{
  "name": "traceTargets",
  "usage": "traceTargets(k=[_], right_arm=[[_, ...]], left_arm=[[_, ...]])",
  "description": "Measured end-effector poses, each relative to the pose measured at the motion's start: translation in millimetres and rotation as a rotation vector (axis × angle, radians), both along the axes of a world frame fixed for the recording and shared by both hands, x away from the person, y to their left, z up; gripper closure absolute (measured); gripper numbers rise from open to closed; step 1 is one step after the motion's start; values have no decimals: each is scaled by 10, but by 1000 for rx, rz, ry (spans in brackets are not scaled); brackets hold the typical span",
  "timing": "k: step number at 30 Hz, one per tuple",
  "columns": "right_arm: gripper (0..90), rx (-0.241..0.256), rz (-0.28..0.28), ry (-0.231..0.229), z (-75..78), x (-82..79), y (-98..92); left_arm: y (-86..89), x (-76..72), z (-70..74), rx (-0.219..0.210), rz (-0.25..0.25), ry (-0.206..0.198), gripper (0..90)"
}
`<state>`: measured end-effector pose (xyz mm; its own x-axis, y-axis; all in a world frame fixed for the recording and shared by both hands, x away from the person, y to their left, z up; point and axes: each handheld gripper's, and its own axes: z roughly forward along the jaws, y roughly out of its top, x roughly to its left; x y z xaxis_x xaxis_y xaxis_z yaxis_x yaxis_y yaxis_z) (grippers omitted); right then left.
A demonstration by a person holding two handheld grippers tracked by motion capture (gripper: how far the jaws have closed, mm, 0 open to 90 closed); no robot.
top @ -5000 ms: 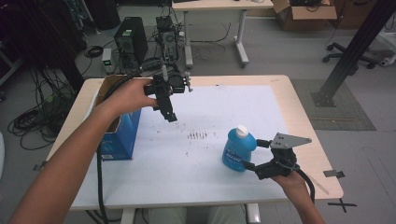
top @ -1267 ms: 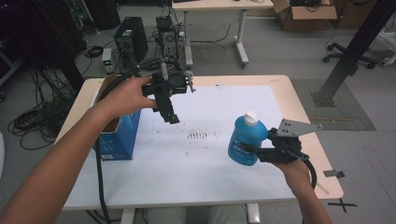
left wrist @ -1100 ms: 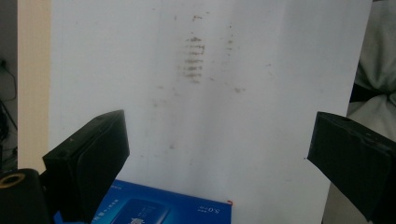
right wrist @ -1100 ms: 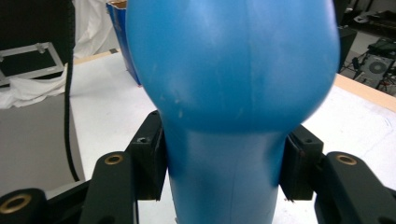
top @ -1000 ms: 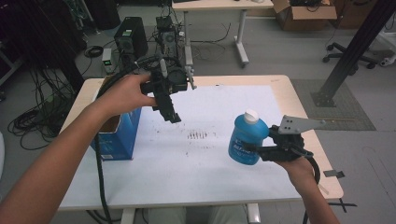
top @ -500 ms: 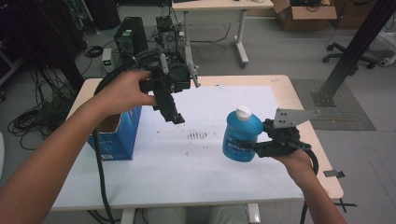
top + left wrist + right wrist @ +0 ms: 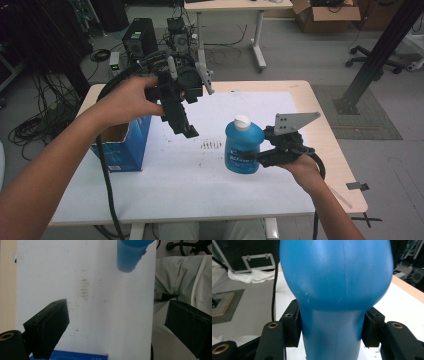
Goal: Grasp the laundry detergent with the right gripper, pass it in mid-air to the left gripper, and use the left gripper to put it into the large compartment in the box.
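The blue bottle [image 7: 243, 146] is a squat plastic one, rounded at the shoulders and narrower at the waist, with a white cap [image 7: 242, 121] and a printed label on its side. It hangs upright in the air above the white table cover [image 7: 200, 175], lifted clear of it, near a patch of dark smudges [image 7: 212, 145]. The right tongs [image 7: 260, 157] are clenched on it: in the right gripper view both black jaws press against the narrow waist of the bottle [image 7: 335, 290], one on each side.

The left tongs [image 7: 181, 120] are held up off the table, well apart from the bottle and farther from the person, jaws pointing down. In the left gripper view their two jaws stand wide apart with nothing between them, and the bottle's base [image 7: 131, 255] shows beyond them.

Just beside and below the left tongs stands a blue cardboard box [image 7: 122, 147], its top open; I can see brown inner walls but cannot tell what is inside.
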<state>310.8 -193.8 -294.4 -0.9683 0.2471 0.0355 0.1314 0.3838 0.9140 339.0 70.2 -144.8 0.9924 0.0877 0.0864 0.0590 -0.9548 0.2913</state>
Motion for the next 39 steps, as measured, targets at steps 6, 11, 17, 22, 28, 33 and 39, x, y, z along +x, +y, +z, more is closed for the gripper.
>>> traceTargets(k=[6,11,17,22,28,33,39], right_arm=[[443,-16,45,5,-24,61,170],[444,-29,71,10,-39,100,299],[445,-42,107,6,-45,126,435],[445,-62,151,4,-33,133,551],[446,-73,208,7,-15,149,668],[446,-77,246,13,-24,164,744],[446,-81,271,25,-45,184,805]], left_arm=[[-55,-68,-2,7,-28,8,58],[-129,-136,15,18,-56,3,57],[-179,-176,0,26,-80,8,57],[-213,-209,-39,39,-97,15,57],[-238,-249,-69,57,-108,13,57],[-240,-282,-72,59,-109,13,57],[-234,-304,-91,67,-106,12,57]])
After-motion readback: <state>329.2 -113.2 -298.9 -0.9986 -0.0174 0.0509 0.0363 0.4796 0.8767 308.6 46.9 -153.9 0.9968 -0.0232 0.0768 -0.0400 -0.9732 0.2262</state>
